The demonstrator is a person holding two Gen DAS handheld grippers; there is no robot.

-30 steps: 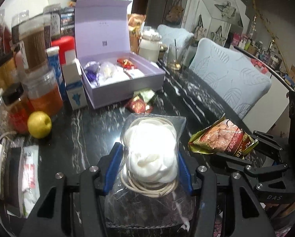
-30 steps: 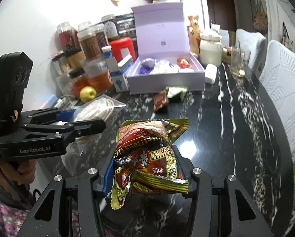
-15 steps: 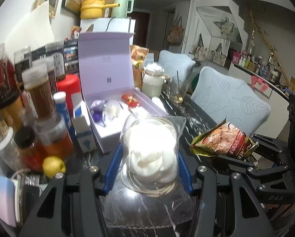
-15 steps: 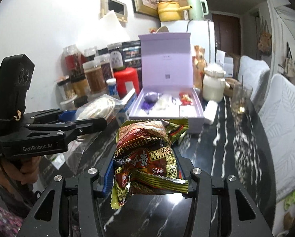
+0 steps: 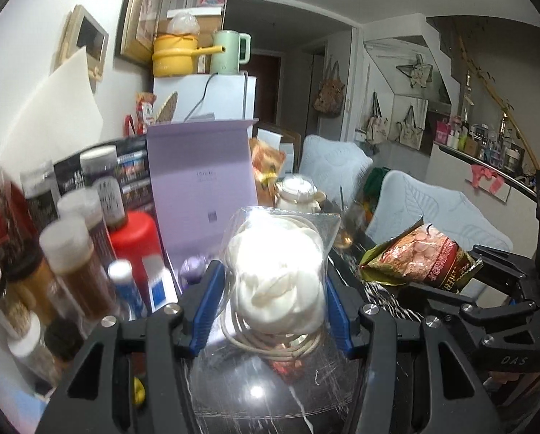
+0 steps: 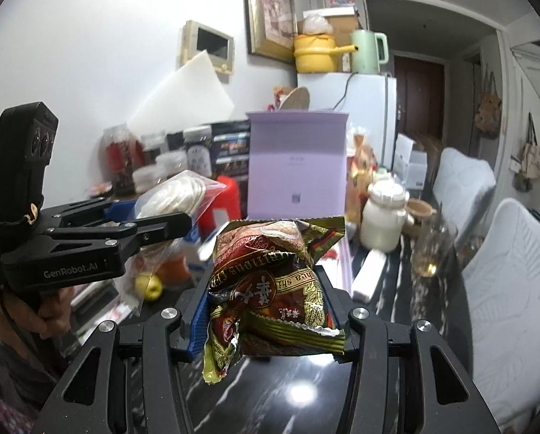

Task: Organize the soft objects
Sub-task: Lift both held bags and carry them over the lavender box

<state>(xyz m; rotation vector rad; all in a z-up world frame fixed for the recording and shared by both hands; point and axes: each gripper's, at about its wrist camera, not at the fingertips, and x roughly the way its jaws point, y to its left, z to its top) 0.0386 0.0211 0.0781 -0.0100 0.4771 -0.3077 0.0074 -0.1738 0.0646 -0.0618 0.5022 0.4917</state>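
My left gripper [image 5: 270, 300] is shut on a clear plastic bag holding a soft white bundle and a coiled cord [image 5: 275, 278], held up above the dark marble table [image 6: 306, 398]. My right gripper [image 6: 270, 300] is shut on a red and gold snack packet [image 6: 273, 285]. That snack packet [image 5: 421, 256] shows at the right of the left wrist view; the clear bag [image 6: 175, 195] shows at the left of the right wrist view. An open lilac box [image 5: 201, 188] stands ahead, its lid upright; the held items hide most of its tray.
Jars and bottles [image 5: 71, 253] and a red canister [image 5: 136, 238] crowd the table's left side. A white lidded jar [image 6: 382, 217], a glass [image 6: 432, 249] and pale cushioned chairs [image 6: 515, 271] lie to the right. A yellow-green fruit [image 6: 150, 285] sits low left.
Both grippers have risen with their loads and tilted up, so the table has dropped out of sight and the wall, fridge and lilac lid fill the view. Both grips are unchanged.
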